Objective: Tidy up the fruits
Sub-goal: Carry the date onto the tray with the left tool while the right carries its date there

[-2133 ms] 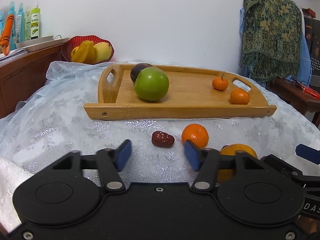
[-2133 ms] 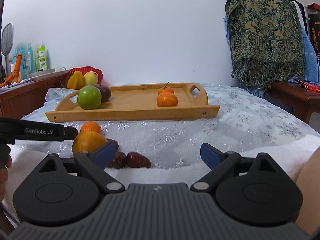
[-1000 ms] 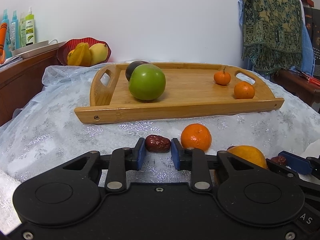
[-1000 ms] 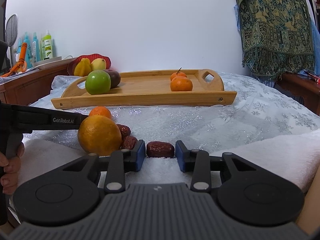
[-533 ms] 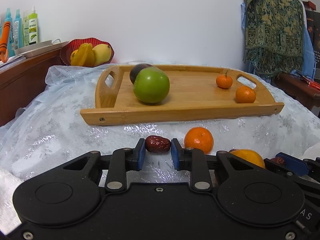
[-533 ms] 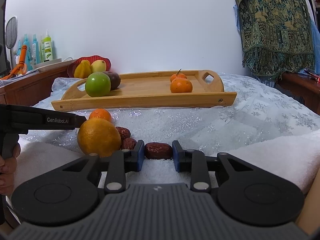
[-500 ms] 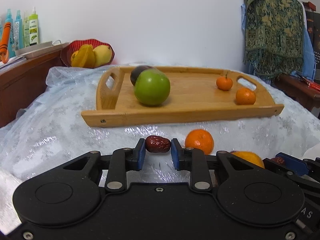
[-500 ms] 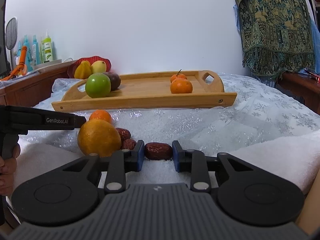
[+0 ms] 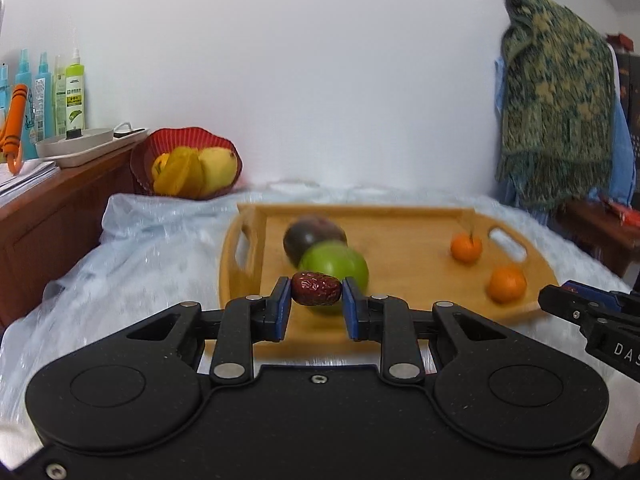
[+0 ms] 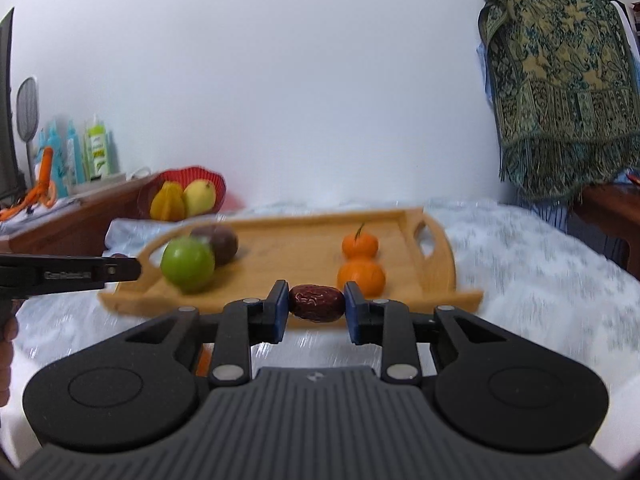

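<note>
While both views are smeared by blur, the big items still read: a white cloth w/ faint pattern covers the surface, its texture lost in streaks, & on it sits the wooden tray, near edge partly hidden behind the gripper bodies in both views. On the tray's left side sit a green apple & a dark purple fruit touching behind it; exact kind of the dark one can't be told. On the tray's right side sit two small oranges, well apart in the left wrist view but overlapping in the right wrist view. Behind the tray, a red bowl holds yellow fruit, partly cut off by its rim. Left gripper is clamped on a red date, held lengthwise between the blue pads in front of the apple, covering its lower part. Right gripper is likewise clamped on a second date, held in front of the tray's front rim. Each gripper shows only as a cut-off black bar at the edge of the other's view; an orange sliver below the right gripper's left finger can't be identified.
</note>
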Motion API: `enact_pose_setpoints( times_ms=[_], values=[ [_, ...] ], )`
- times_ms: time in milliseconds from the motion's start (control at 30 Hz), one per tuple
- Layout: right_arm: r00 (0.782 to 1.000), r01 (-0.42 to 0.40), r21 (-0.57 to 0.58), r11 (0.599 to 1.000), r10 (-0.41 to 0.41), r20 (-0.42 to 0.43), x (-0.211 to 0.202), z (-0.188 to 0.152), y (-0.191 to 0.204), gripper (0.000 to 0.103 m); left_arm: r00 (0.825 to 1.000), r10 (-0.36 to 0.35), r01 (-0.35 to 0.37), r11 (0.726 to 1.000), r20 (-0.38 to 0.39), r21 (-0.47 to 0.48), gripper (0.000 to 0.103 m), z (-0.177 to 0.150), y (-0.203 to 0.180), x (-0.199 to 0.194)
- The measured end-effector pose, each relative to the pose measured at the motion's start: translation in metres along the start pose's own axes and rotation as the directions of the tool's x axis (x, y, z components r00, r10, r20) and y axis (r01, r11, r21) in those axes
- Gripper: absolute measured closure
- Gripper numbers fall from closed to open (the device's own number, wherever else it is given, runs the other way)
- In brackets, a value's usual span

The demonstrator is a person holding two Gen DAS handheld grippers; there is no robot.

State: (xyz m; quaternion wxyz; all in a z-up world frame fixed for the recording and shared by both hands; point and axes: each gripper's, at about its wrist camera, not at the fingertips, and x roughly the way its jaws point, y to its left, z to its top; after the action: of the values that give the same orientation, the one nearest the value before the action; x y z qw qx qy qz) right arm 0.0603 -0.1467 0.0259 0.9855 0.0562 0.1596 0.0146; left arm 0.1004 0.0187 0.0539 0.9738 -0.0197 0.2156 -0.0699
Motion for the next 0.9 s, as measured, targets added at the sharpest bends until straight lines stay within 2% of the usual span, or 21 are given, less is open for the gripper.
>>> enact_pose_setpoints(
  times_ms=[367, 533, 700, 900],
  values=[
    [1.000, 0.026, 0.019, 0.999, -0.026, 0.005, 0.056, 0.043, -0.018, 0.070, 0.999, -0.032, 0.031, 0.999, -0.017, -0.042, 0.078, 0.053, 0.017, 0.054],
    [0.999, 0.035, 0.014, 0.999, -0.035, -0.018, 0.086, 0.057, -0.022, 0.070, 0.999, -0.033, 0.033, 0.999, -0.024, -0.025, 0.078, 0.073, 0.015, 0.084],
    [0.997, 0.055, -0.005, 0.998, -0.055, -0.048, 0.116, 0.068, -0.027, 0.070, 0.997, -0.052, 0.050, 0.998, -0.065, -0.037, 0.078, 0.085, 0.016, 0.119],
    [0.991, 0.071, 0.004, 0.997, -0.070, -0.118, 0.150, 0.069, -0.036, 0.070, 0.993, -0.039, 0.036, 0.999, -0.114, -0.029, 0.078, 0.087, 0.019, 0.155]
  ],
)
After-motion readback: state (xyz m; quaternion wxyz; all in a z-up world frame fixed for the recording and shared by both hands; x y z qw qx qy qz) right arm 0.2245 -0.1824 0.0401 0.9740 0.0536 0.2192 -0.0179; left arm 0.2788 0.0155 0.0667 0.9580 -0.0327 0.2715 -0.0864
